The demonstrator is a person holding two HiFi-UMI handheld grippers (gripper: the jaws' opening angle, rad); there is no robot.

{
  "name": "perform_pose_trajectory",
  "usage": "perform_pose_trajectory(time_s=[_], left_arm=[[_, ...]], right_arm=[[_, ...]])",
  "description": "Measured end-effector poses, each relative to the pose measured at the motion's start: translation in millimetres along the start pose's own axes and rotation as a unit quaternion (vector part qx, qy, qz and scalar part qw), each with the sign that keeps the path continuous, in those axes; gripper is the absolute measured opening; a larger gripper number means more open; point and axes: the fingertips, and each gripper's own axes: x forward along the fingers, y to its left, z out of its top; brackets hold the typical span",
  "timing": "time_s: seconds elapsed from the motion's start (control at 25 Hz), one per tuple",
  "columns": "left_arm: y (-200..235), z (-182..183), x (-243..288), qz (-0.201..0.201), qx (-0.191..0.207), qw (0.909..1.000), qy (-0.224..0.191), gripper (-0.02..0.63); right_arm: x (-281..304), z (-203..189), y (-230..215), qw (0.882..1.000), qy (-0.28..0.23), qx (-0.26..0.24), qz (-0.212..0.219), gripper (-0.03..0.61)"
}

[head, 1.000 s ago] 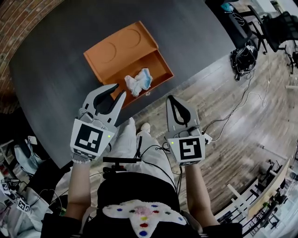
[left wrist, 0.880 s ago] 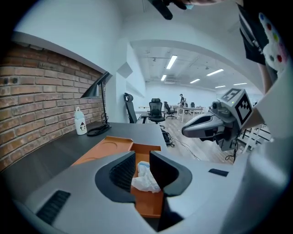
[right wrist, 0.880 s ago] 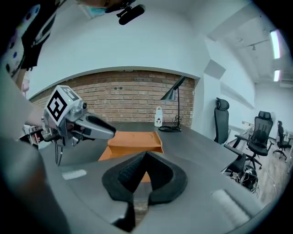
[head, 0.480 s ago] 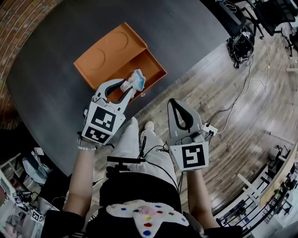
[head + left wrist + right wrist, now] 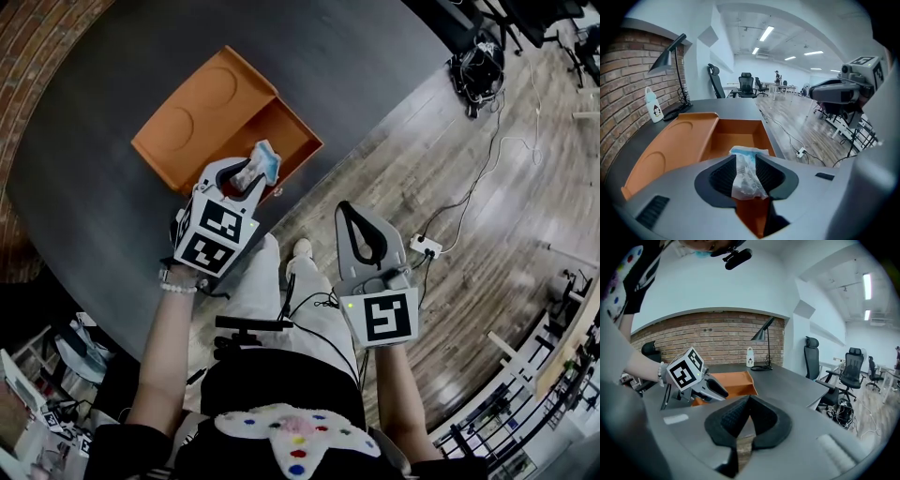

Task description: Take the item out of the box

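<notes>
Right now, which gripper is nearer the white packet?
Left. The left gripper, jaws just opened wider, straddles the packet in the orange box; the right gripper, shut, hangs off the table, over the floor.

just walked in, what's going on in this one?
A person with a gripper in each hand is going for the crumpled white-and-blue packet in the open orange box on the dark table. The left gripper is dipped into the box; its jaws have just been opening, and the packet stands between them, not yet clamped or lifted. The right gripper is shut and empty, held off the table's edge over the wood floor.
</notes>
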Motion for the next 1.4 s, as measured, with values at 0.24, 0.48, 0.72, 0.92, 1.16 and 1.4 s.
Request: perform_pose_trajectory(time_s=[0.24, 0.48, 0.72, 0.92, 1.16, 1.4], left_arm=[[-0.6, -6.0, 16.6, -0.001, 0.010, 0.9992, 0.039, 0.112], [-0.1, -14.9, 26.8, 0.004, 0.015, 0.9971, 0.075, 0.103], [-1.7, -14.3, 27.3, -0.009, 0.005, 0.9970, 0.077, 0.027], [-2.5, 2.8, 21.0, -0.004, -0.018, 0.9985, 0.051, 0.021], [-1.6, 27.0, -6.1, 0.018, -0.035, 0.9992, 0.002, 0.019], [-0.7, 34.9, -38.1, 0.036, -0.077, 0.9948, -0.056, 0.017]], right_arm=[[-1.2, -3.4, -7.4, 1.000, 0.004, 0.004, -0.007, 0.009], [-2.0, -6.8, -7.6, 1.000, 0.005, 0.003, -0.011, 0.009], [-5.1, -8.8, -11.8, 1.000, 0.010, 0.003, -0.014, 0.009], [-8.8, -6.0, -17.6, 1.000, 0.010, 0.002, -0.012, 0.009], [-11.3, 7.6, -15.5, 1.000, -0.002, -0.007, 0.000, 0.009], [-13.3, 21.9, 1.3, 0.999, -0.028, -0.032, 0.024, 0.009]])
